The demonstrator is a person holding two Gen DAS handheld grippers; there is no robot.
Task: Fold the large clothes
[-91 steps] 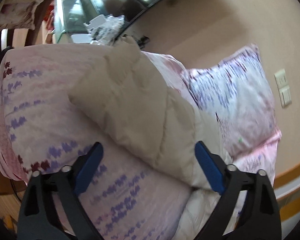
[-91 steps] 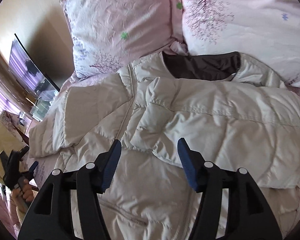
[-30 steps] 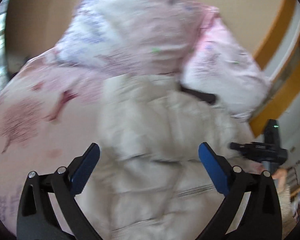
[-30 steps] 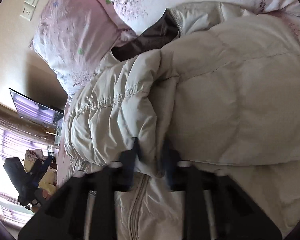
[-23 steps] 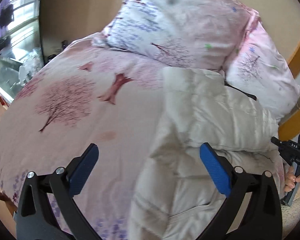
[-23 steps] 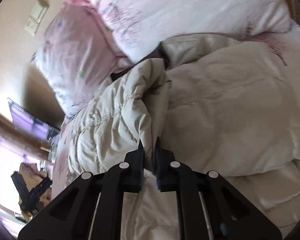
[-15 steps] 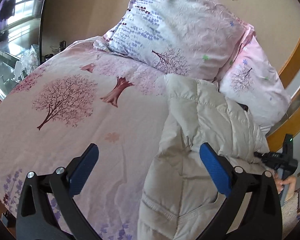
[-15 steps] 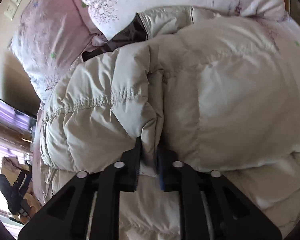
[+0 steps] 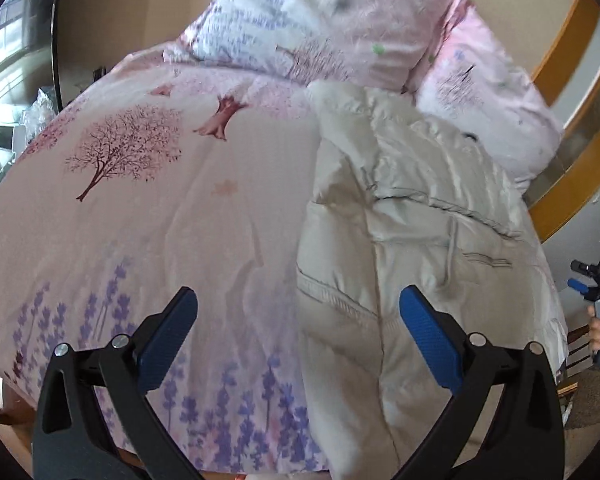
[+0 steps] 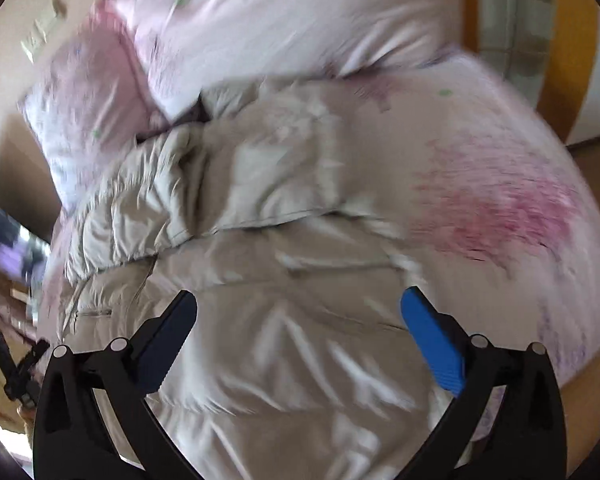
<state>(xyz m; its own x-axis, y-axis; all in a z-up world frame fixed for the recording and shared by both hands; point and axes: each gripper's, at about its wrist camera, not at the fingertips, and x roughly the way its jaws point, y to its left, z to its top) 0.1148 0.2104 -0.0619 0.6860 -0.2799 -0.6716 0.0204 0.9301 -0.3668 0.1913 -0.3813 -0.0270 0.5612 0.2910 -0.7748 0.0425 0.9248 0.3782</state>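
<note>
A cream padded jacket point(image 9: 412, 216) lies on the bed, its sleeves folded over its body, its collar toward the pillows. In the left wrist view my left gripper point(image 9: 298, 322) hangs open above the jacket's lower left edge and the bedspread, holding nothing. In the blurred right wrist view the jacket point(image 10: 268, 248) fills the middle. My right gripper point(image 10: 298, 320) is above its lower body with its jaws opening wide and nothing between them; the folded sleeve point(image 10: 148, 208) lies free. The right gripper point(image 9: 594, 286) also shows at the far right of the left wrist view, in a hand.
The bedspread point(image 9: 140, 184) is pink with tree and lavender prints. Two pillows point(image 9: 324, 28) lean on the wall at the head. A wooden bed frame point(image 9: 568, 80) runs along the right. A dark screen point(image 10: 8, 236) stands at the left. The other gripper point(image 10: 16, 372) shows at lower left.
My right gripper was shut on the jacket's sleeve edge; it has let go, opened wide and pulled back. My left gripper has drifted lower toward the jacket's hem, still open.
</note>
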